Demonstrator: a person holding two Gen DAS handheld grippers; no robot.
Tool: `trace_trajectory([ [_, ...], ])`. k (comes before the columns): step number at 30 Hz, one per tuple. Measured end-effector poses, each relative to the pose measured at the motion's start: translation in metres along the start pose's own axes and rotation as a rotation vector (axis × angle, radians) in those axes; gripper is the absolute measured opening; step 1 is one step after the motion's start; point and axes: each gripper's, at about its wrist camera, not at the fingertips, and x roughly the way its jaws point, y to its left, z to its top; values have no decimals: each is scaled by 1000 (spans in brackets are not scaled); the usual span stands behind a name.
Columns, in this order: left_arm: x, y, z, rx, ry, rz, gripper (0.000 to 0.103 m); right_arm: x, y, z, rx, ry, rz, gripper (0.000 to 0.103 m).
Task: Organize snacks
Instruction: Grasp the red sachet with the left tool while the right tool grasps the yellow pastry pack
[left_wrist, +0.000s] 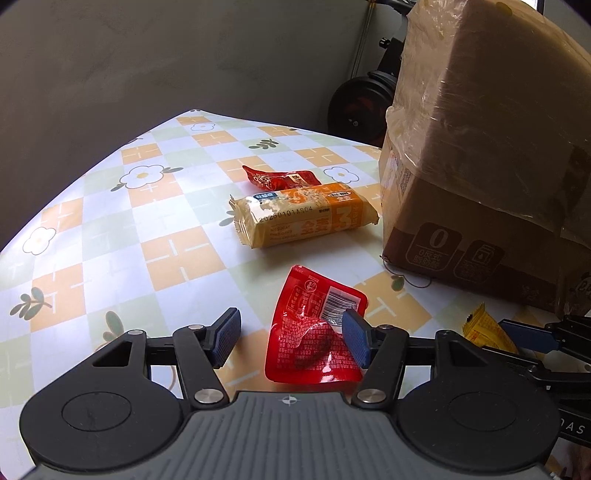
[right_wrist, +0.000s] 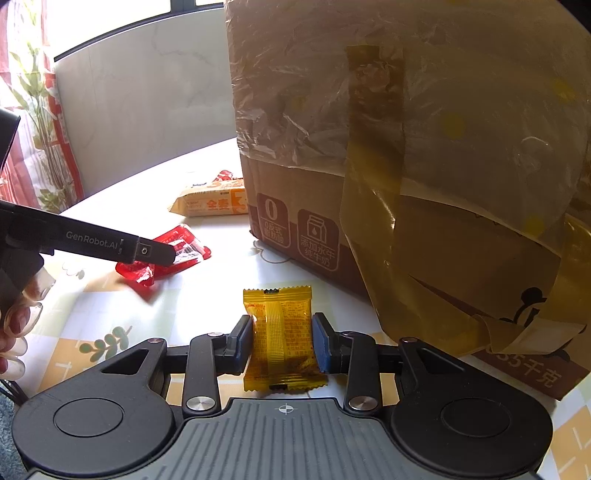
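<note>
The left tongs (left_wrist: 291, 338) stand wide apart low in the left wrist view, holding nothing, their blue pads (left_wrist: 226, 334) poised to either side of a red snack packet (left_wrist: 314, 332) that lies crumpled on the checked, flower-printed desk (left_wrist: 110, 229); whether the right-hand pad touches the packet cannot be told. Above it, at centre frame, a long orange biscuit pack (left_wrist: 299, 214) lies flat, with a second, smaller red wrapper (left_wrist: 280, 178) just behind it. A large cardboard box (left_wrist: 480, 166) draped in clear plastic fills the right of the frame, standing on the desk close to the biscuit pack's right end. At the lower right edge, part of a yellow snack packet (left_wrist: 487, 332) shows beside the other tool's blue pad.

In the right wrist view, the left tool's black arm reaches in from the left edge over the red snack packet (right_wrist: 162, 258), and the orange biscuit pack (right_wrist: 210, 201) lies beyond at centre left. Low at centre, the right tongs (right_wrist: 283, 341) are narrowed on the yellow snack packet (right_wrist: 282, 339), one pad against each long side, the packet resting on the desk (right_wrist: 207, 302). The cardboard box (right_wrist: 424, 147), taped and plastic-wrapped, towers over the right half of the frame.
</note>
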Motion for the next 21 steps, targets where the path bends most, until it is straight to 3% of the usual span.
trace_trajectory([
  [6,-4,-6,-7,28,-8,-8,62,0,0,0,0,0,0,32],
  [10,-8,-9,-13,49,-28,-4,51,-1,1,0,2,0,0,32],
  [21,-19,-9,-18,18,-57,-54,41,-1,1,0,1,0,0,32],
])
